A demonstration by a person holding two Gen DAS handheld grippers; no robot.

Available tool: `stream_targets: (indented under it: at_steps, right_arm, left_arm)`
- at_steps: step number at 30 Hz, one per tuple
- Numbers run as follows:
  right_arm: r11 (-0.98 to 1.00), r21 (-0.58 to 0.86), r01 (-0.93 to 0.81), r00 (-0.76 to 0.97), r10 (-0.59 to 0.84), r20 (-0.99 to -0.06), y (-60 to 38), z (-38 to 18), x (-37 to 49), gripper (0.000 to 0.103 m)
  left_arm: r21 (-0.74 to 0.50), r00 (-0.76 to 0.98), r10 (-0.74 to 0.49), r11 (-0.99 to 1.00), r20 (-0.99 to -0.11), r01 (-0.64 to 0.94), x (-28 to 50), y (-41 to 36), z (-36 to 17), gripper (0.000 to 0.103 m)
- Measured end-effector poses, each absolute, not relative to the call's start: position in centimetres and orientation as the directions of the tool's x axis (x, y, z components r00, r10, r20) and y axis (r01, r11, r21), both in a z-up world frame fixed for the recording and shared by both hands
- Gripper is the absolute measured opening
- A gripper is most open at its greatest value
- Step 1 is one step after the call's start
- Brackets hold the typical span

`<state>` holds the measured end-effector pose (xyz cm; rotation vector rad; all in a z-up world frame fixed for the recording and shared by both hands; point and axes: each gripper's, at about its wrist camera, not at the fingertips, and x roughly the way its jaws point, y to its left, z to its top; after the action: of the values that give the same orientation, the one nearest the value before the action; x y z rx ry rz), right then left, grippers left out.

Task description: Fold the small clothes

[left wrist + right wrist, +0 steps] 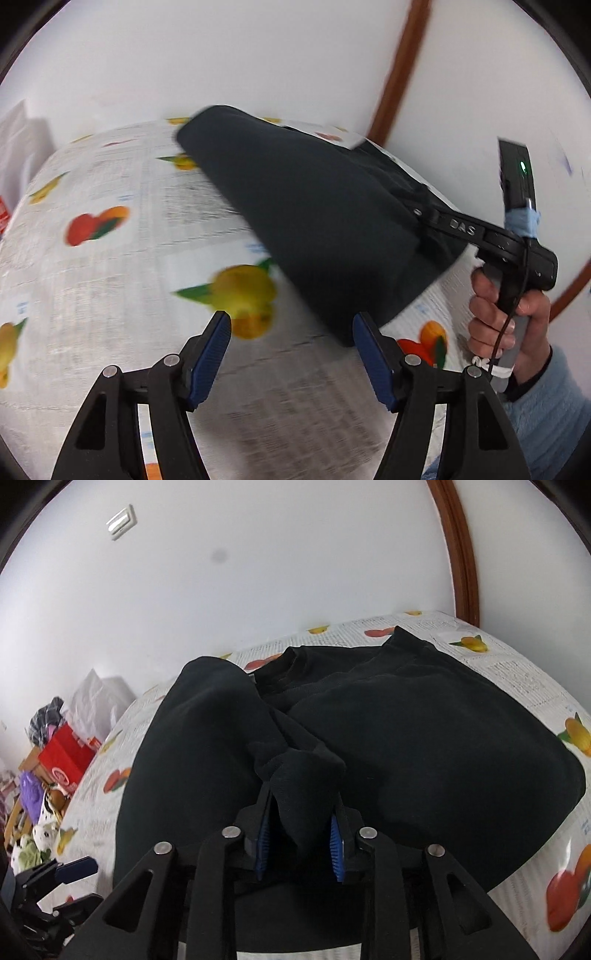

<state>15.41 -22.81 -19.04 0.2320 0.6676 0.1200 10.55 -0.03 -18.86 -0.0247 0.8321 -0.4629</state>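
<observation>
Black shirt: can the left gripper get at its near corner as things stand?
Probably yes. The left gripper is open and empty, and the black shirt has its corner lying just beyond its right finger on the tablecloth, nothing between. The right gripper pinches another part.

Matt black knit garment (406, 738); printed woven tablecloth (92, 295); glossy wooden trim (461, 554)
</observation>
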Motion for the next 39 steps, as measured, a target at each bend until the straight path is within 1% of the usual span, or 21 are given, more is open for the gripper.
stream_targets:
  at_steps: [4, 8, 10, 11, 13, 15, 16, 18, 20, 27, 30, 33, 35, 37, 38, 39]
  right_arm:
    - [0.976, 0.199, -0.087, 0.769, 0.193, -0.610, -22.9, -19.0, 16.0, 0.035]
    - [0.981, 0.145, -0.126, 0.754, 0.189, -0.629, -23.0, -19.2, 16.9, 0.035]
    - [0.983, 0.121, -0.141, 0.751, 0.186, -0.633, -23.0, -19.5, 17.1, 0.032]
    - [0.983, 0.113, -0.147, 0.750, 0.185, -0.635, -22.9, -19.5, 17.2, 0.032]
    - [0.983, 0.090, -0.161, 0.749, 0.181, -0.637, -22.7, -19.6, 17.2, 0.029]
    - [0.983, 0.066, -0.169, 0.750, 0.172, -0.639, -22.4, -19.5, 17.2, 0.026]
    - [0.983, 0.059, -0.171, 0.750, 0.169, -0.639, -22.2, -19.5, 17.2, 0.024]
    - [0.983, 0.057, -0.177, 0.748, 0.172, -0.641, -22.0, -19.6, 17.5, 0.019]
    - [0.984, 0.047, -0.172, 0.748, 0.162, -0.644, -21.4, -19.5, 17.8, 0.017]
    - [0.974, 0.056, -0.222, 0.723, 0.202, -0.661, -17.9, -19.1, 19.1, 0.014]
    - [0.962, 0.075, -0.261, 0.707, 0.244, -0.664, -15.4, -19.1, 19.6, 0.014]
    - [0.947, 0.084, -0.310, 0.698, 0.287, -0.657, -12.3, -19.2, 20.0, 0.014]
    - [0.939, 0.095, -0.330, 0.691, 0.309, -0.654, -11.0, -19.2, 20.0, 0.014]
    - [0.935, 0.131, -0.330, 0.679, 0.332, -0.655, -10.7, -19.0, 19.7, 0.018]
    - [0.935, 0.148, -0.323, 0.674, 0.337, -0.658, -10.8, -18.9, 19.5, 0.019]
    - [0.933, 0.171, -0.317, 0.668, 0.347, -0.658, -11.0, -18.9, 19.4, 0.027]
  left_arm:
    - [-0.182, 0.567, -0.394, 0.901, -0.724, 0.394, 11.1, -2.5, -19.5, 0.066]
    - [-0.137, 0.584, -0.345, 0.919, -0.735, 0.370, 11.6, -4.3, -20.0, 0.066]
    - [-0.134, 0.586, -0.331, 0.925, -0.740, 0.355, 11.9, -4.8, -20.1, 0.066]
    - [-0.134, 0.588, -0.328, 0.927, -0.739, 0.349, 12.0, -5.0, -20.0, 0.064]
    - [-0.136, 0.592, -0.331, 0.927, -0.735, 0.349, 12.1, -5.5, -20.0, 0.054]
    - [-0.120, 0.604, -0.306, 0.937, -0.736, 0.327, 12.2, -5.5, -19.9, 0.035]
    - [-0.117, 0.612, -0.295, 0.942, -0.734, 0.315, 12.3, -5.3, -19.9, 0.033]
    - [-0.138, 0.616, -0.314, 0.939, -0.723, 0.316, 12.3, -4.7, -19.8, 0.026]
    - [-0.133, 0.632, -0.306, 0.943, -0.712, 0.306, 12.2, -4.0, -19.7, 0.023]
    - [-0.155, 0.662, -0.263, 0.963, -0.702, 0.219, 12.5, 1.2, -19.1, 0.020]
    - [-0.175, 0.665, -0.247, 0.969, -0.705, 0.175, 12.2, 4.3, -19.0, 0.019]
    - [-0.168, 0.670, -0.217, 0.976, -0.710, 0.138, 11.9, 7.2, -18.9, 0.019]
    - [-0.181, 0.660, -0.222, 0.975, -0.718, 0.131, 11.6, 8.7, -19.0, 0.020]
    - [-0.188, 0.645, -0.234, 0.972, -0.727, 0.140, 11.3, 9.4, -19.0, 0.021]
    - [-0.191, 0.640, -0.240, 0.971, -0.730, 0.146, 11.1, 9.6, -19.1, 0.024]
    - [-0.194, 0.635, -0.245, 0.969, -0.732, 0.150, 11.2, 9.7, -19.2, 0.024]
